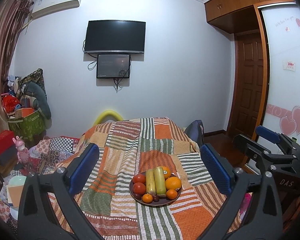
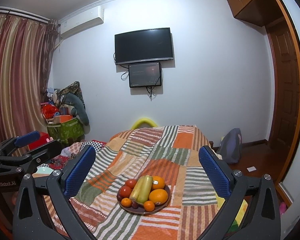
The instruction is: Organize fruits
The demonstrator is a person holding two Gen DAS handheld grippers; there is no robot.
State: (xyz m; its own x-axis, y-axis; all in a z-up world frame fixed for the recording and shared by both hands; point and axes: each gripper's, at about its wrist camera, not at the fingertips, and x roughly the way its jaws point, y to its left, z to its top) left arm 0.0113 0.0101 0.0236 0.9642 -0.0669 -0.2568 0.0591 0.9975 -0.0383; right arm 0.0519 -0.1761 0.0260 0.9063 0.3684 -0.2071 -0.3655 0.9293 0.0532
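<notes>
Both tongs spread wide, nothing between the pads.

Left wrist view: my left gripper frames the lower half of the frame, blue pads far apart at lower left and lower right. Plate sits on the patchwork blanket, low centre, between the two pads and out beyond their tips, touching neither. On it: two tomatoes at the left, two pale green-yellow stalks upright down the middle, a large orange at the right with another behind it, two small tangerines and some dark small fruits along the near rim. My right gripper shows at the right edge of the frame, also parted, well apart from the plate.

Right wrist view: my right gripper fills the bottom, pads wide apart. Plate lies low centre, again between the pads and ahead of the tips, not touched. Same fruit, stalks leaning toward upper right. Left gripper shows at the left edge, parted, nothing held.

Progress, my judgement: every fruit I can see is on the plate, grouped roughly by kind; no loose fruit on the blanket. Either sorting is finished or nothing is begun; I cannot tell which. No second container in view.
</notes>
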